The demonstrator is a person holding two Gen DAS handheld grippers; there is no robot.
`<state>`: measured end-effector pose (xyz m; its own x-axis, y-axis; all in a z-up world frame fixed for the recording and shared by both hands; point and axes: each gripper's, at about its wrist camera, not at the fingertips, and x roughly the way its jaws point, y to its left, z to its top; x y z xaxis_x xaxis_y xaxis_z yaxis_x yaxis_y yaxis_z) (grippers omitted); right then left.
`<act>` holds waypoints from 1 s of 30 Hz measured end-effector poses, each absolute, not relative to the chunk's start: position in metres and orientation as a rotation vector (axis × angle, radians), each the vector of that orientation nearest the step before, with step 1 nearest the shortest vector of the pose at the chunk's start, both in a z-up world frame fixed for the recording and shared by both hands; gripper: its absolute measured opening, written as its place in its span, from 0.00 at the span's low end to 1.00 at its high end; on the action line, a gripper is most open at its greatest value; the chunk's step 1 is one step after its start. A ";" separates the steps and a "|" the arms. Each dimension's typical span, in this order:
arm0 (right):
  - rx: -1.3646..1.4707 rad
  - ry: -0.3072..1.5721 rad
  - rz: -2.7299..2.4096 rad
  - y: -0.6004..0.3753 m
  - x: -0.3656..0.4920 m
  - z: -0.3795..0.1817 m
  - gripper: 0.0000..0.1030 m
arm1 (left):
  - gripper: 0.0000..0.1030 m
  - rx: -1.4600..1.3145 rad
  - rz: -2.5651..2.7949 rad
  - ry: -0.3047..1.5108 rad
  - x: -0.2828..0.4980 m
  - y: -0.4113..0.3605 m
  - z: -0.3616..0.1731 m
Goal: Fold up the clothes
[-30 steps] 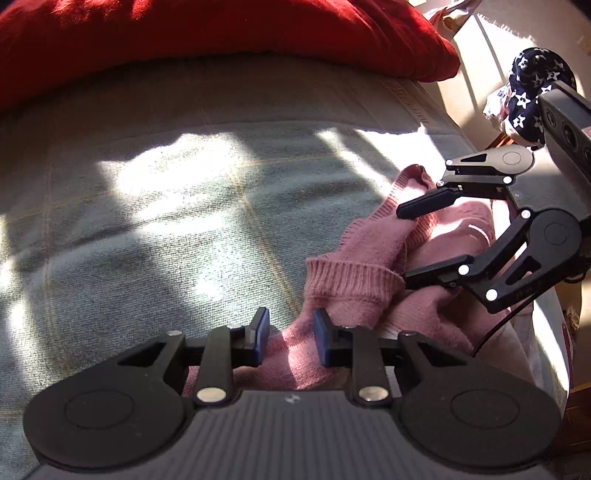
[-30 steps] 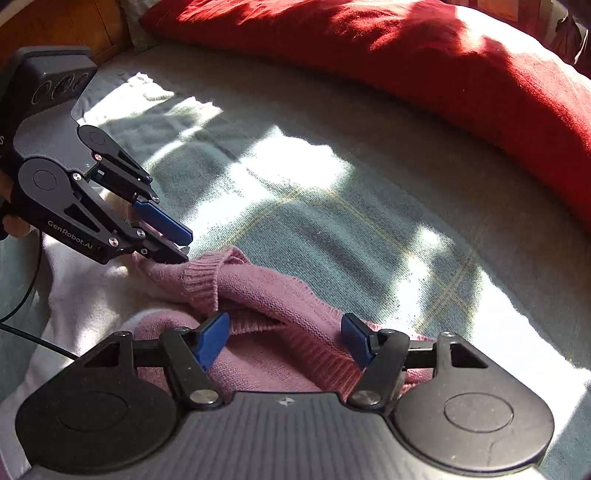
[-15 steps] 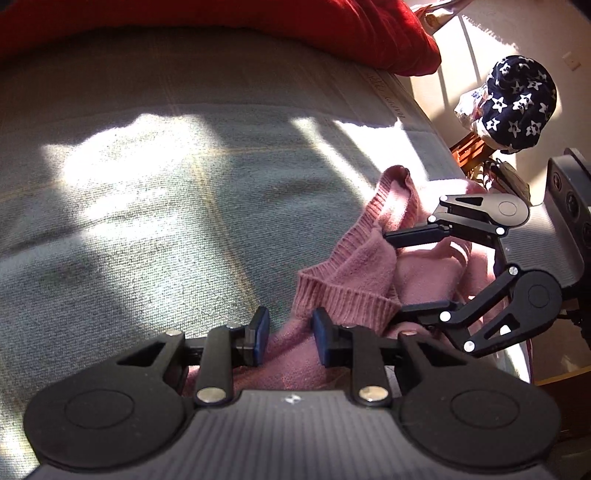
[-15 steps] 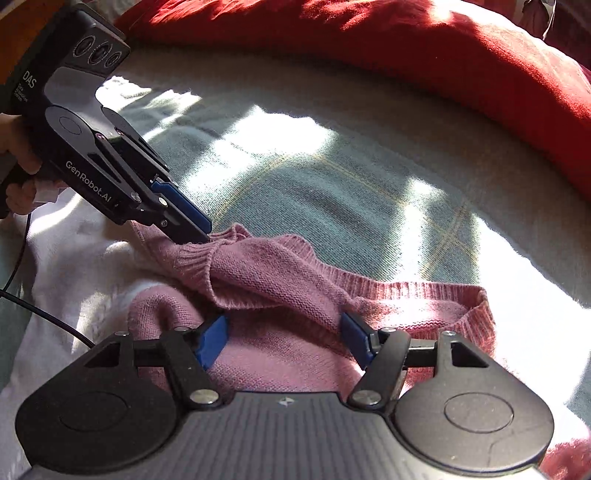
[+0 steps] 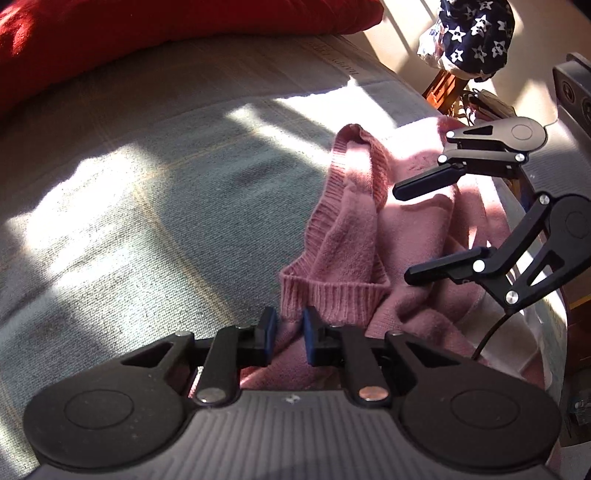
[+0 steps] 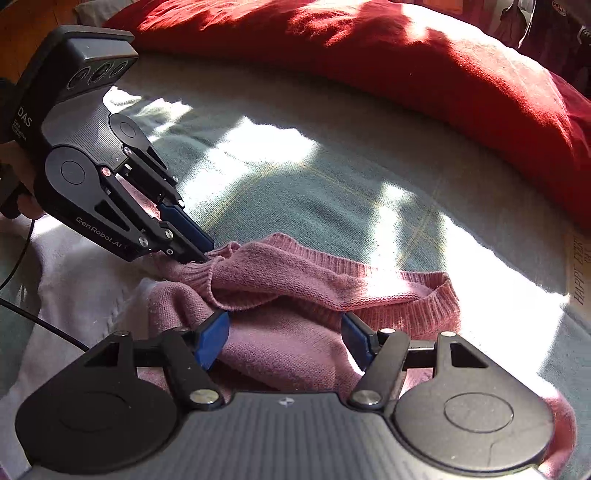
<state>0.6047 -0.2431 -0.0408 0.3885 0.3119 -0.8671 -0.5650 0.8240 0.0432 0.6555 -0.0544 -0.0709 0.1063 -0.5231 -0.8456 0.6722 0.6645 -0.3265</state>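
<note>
from the left wrist view, saw a red cushion (image 5: 147,33) filling the upper left, along the far edge of the bed. below it, found a grey-green checked blanket (image 5: 147,221) spread flat, striped with hard sunlight and shadow. at bottom centre, found the left gripper (image 5: 287,326) pinched tight on a fold of the pink sweater (image 5: 343,251), with knit caught between its blue pads just below the ribbed cuff. traced the sweater from there up and to the right: one sleeve doubled over on itself, the rest bunched in a heap near the right edge of the bed. over that heap, saw the right gripper (image 5: 402,236) with its two fingers spread wide apart, one above the other in this view, gripping nothing; could not tell whether the lower finger brushed the knit. at upper right, beyond the bed, noted a dark cloth with white stars (image 5: 476,33).

from the right wrist view, saw the left gripper again at far left, angled down, its tips brought together on the sleeve end and the knit pulled to a point there. beneath it, noted a white cloth (image 6: 81,280) lying under the sweater and a thin black cable (image 6: 48,325) crossing it. in the middle, saw the sweater slumped in soft folds with a ribbed hem curling in the sun. at bottom centre, found the right gripper's blue pads standing well apart on either side of a mound of knit, not squeezing it. to the right, saw the cushion once more.
</note>
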 end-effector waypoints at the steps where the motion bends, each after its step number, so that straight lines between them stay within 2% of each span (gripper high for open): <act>1: -0.276 1.029 0.565 -0.243 0.604 -0.040 0.70 | 0.08 0.157 -0.875 1.163 0.655 -0.055 -0.069; 11: -0.306 0.967 0.546 -0.250 0.594 -0.020 0.70 | 0.06 0.342 -0.661 0.860 0.662 -0.045 -0.010; 14: -0.290 0.968 0.537 -0.254 0.595 -0.019 0.70 | 0.07 0.327 -0.606 0.894 0.678 -0.040 -0.012; 20: -0.269 0.950 0.540 -0.269 0.604 -0.009 0.70 | 0.17 0.199 -0.606 0.984 0.691 -0.024 -0.034; 25: -0.210 0.928 0.483 -0.307 0.644 -0.007 0.69 | 0.20 0.157 -0.613 1.073 0.697 -0.020 -0.061; 30: -0.180 0.974 0.432 -0.343 0.695 -0.024 0.67 | 0.26 0.223 -0.638 1.064 0.689 -0.029 -0.069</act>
